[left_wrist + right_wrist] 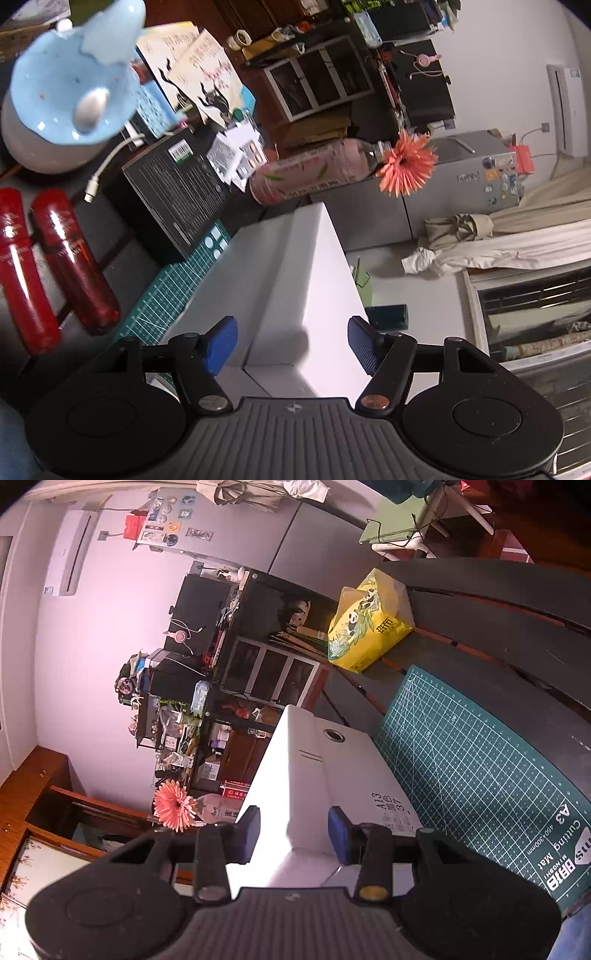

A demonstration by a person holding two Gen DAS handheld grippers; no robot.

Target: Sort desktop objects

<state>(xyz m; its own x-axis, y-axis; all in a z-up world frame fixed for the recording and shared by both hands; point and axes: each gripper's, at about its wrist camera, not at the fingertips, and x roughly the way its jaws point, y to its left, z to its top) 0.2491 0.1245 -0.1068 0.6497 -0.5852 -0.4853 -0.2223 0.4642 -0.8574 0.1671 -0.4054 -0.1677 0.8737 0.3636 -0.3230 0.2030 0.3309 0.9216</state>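
Left gripper [291, 345]: blue pads either side of the white box [295, 280], which sits on the green cutting mat [173, 291]. Its right pad [364, 345] lies against the box's side, its left pad [221, 345] against the other face; whether it is truly clamped, I cannot tell.
Right gripper [293, 829]: fingers astride the same white box [314, 771] from the opposite end, both pads close to its sides; contact not certain.
Cutting mat [480, 782]: printed lettering readable only in the right view.
Yellow tissue pack [369, 624]: beyond the box, right view only.
Blue dish [74, 85], black carton [177, 188], two red tubes [48, 266]: left of the box, left view only.
Pink bottle [314, 170] with orange flower [408, 166]: behind the box; flower [173, 808] appears in both views.
Box label and round hole [334, 734]: right view only.
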